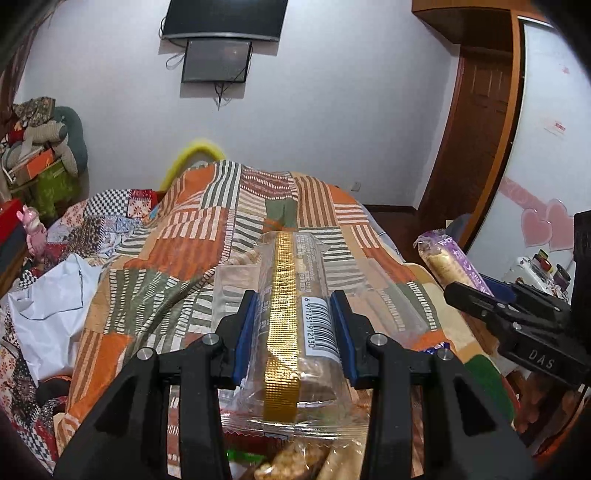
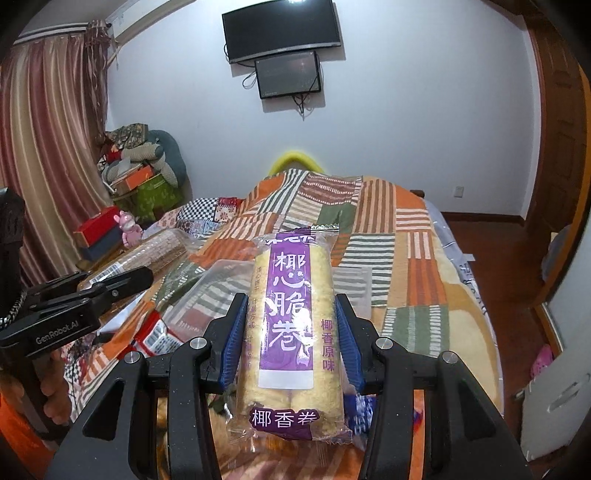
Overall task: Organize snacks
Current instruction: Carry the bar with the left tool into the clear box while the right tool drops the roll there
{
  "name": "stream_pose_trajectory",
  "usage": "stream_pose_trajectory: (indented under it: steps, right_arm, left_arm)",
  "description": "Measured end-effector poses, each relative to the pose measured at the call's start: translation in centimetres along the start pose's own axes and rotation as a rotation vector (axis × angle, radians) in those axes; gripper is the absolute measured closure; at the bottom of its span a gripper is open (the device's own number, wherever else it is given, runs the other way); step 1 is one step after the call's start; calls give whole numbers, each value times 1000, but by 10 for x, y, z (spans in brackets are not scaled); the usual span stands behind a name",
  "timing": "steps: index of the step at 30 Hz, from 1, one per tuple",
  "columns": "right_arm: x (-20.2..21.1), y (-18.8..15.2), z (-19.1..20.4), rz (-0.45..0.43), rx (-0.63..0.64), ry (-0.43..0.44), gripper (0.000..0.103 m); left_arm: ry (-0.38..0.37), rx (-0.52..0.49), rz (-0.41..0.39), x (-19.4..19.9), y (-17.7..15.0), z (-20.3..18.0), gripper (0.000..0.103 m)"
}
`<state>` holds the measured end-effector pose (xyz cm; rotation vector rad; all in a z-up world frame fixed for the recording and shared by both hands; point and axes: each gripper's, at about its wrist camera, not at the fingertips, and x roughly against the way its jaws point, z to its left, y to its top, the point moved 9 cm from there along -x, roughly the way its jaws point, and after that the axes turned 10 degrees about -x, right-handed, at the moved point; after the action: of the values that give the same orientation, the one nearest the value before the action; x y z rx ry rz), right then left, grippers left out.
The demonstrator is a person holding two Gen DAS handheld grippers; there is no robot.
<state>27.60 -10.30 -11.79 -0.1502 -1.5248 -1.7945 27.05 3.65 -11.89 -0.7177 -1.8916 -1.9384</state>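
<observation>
snacks: left hand-held gripper [image 1: 295, 334] clasps clear-wrapped, gold-banded wafer pack [image 1: 291, 314]; right hand-held gripper [image 2: 291, 345] clasps purple-labelled, clear-wrapped yellow coconut roll pack [image 2: 291, 328].

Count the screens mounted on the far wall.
2: a big dark screen high on the wall, and a smaller screen just beneath it, overlapping its lower edge. None seems hidden.
</observation>
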Motion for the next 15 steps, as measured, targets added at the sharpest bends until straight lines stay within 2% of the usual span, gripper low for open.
stream_pose_trajectory:
  steps: [10,15]
  right_arm:
    - [-40,6,-9,74,-20,3,60]
    - [-62,0,-15,128,-14,-9,60]
  left_arm:
    - [18,30,79,-51,6,14,64]
    - [11,42,144,-78,1,16,63]
